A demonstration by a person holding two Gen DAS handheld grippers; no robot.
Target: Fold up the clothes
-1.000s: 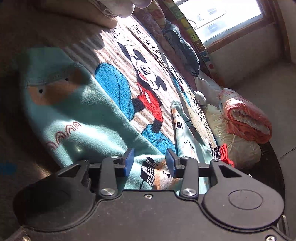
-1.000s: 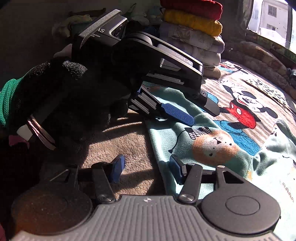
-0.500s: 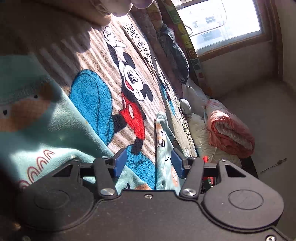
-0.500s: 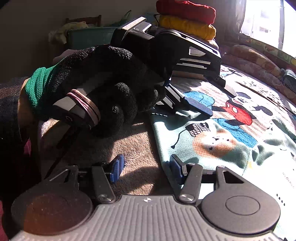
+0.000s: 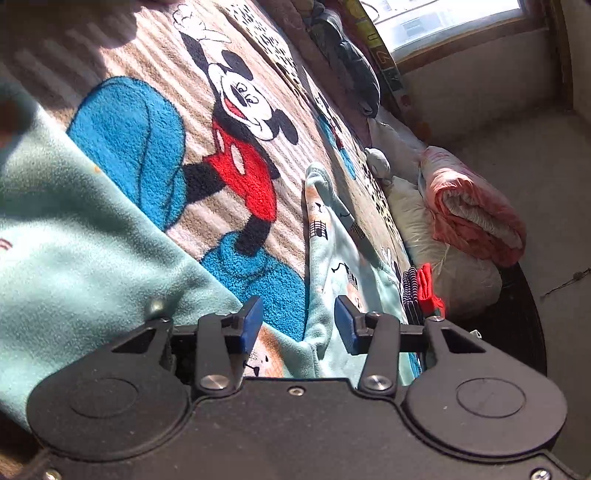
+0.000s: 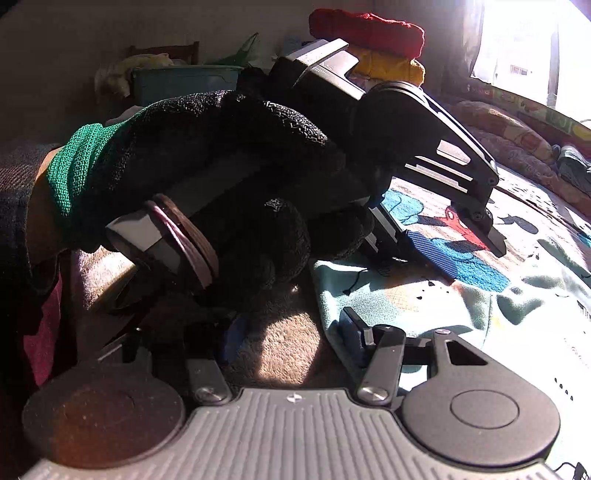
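Observation:
A light teal fleece garment (image 5: 74, 240) with animal prints lies spread on a Mickey Mouse blanket (image 5: 240, 147); one narrow limb (image 5: 332, 240) of it runs away towards the window. My left gripper (image 5: 298, 325) is open, low over a raised fold of the fleece that sits between its blue pads (image 5: 251, 325). The right wrist view shows that left gripper (image 6: 469, 254) held by a black-gloved hand (image 6: 240, 166) with a green cuff. My right gripper (image 6: 291, 334) is open at the garment's near edge (image 6: 388, 295): its left finger over brown blanket, its right on fleece.
Folded red and yellow clothes (image 6: 369, 33) are stacked at the back, with a teal bin (image 6: 184, 81) to their left. A rolled pink quilt (image 5: 472, 206) and pale pillows lie past the blanket's far end. Dark clothing (image 5: 351, 62) lies under the window.
The left gripper has travelled along the fleece towards its narrow limb and dropped lower, and the gloved hand now fills more of the right wrist view. The right gripper has barely moved.

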